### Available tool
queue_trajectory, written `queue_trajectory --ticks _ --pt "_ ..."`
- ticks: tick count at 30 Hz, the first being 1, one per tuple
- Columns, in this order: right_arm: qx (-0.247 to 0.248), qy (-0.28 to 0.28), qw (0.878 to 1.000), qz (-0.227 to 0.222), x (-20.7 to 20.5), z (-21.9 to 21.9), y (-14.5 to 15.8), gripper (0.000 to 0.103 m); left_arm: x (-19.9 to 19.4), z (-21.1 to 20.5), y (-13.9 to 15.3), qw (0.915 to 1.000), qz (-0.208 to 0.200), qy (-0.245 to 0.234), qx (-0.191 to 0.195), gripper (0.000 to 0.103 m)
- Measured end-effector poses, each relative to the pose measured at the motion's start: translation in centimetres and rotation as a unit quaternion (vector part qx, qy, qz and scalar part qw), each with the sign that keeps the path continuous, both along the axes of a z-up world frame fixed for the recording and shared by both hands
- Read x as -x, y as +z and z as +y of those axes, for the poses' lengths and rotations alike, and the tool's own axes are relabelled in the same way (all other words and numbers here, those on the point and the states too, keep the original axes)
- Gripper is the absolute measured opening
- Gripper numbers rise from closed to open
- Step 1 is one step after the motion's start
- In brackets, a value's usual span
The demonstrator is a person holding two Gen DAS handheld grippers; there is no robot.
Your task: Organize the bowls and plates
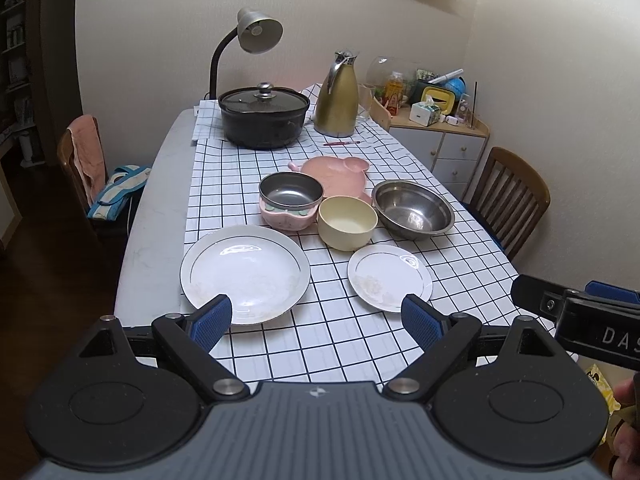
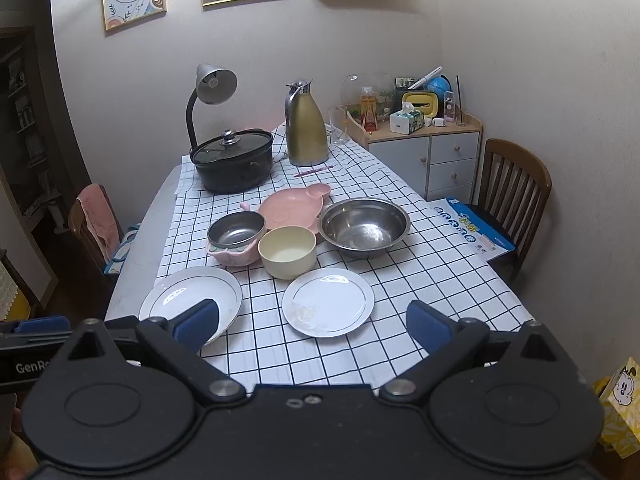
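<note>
Plates lie ahead of both wide-open grippers: large plate nearest the left gripper, small plate probably nearer the right gripper.

White capitals "DAS" stand on the black body of the right gripper where it juts in at the right edge of the left wrist view; the word runs off the frame. In the right wrist view, white letters "GenRo" stand on the black body of the left gripper at the left edge, cut off by the housing in front of it. The blue and white box lying off the right edge of the table carries print too small to read.
</note>
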State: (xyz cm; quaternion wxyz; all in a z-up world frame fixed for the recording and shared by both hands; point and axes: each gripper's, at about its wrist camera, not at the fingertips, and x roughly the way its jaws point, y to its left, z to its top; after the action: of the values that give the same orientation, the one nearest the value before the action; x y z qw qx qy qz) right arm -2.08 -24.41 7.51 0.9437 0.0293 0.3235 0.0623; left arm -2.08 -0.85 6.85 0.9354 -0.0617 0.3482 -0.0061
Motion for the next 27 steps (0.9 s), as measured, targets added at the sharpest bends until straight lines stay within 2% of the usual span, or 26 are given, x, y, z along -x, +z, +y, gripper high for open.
queue_trajectory --ticks 16,27 --pt "0.002 0.015 1.0 -0.007 0.0 0.3 0.2 0.098 0.0 0.3 0.1 0.9999 -0.005 0.011 0.002 0.092" --pt "-0.001 0.037 0.999 -0.001 -1.9 1.1 -0.5 0.099 -2.3 1.0 -0.5 0.9996 0.008 0.025 -0.004 0.092"
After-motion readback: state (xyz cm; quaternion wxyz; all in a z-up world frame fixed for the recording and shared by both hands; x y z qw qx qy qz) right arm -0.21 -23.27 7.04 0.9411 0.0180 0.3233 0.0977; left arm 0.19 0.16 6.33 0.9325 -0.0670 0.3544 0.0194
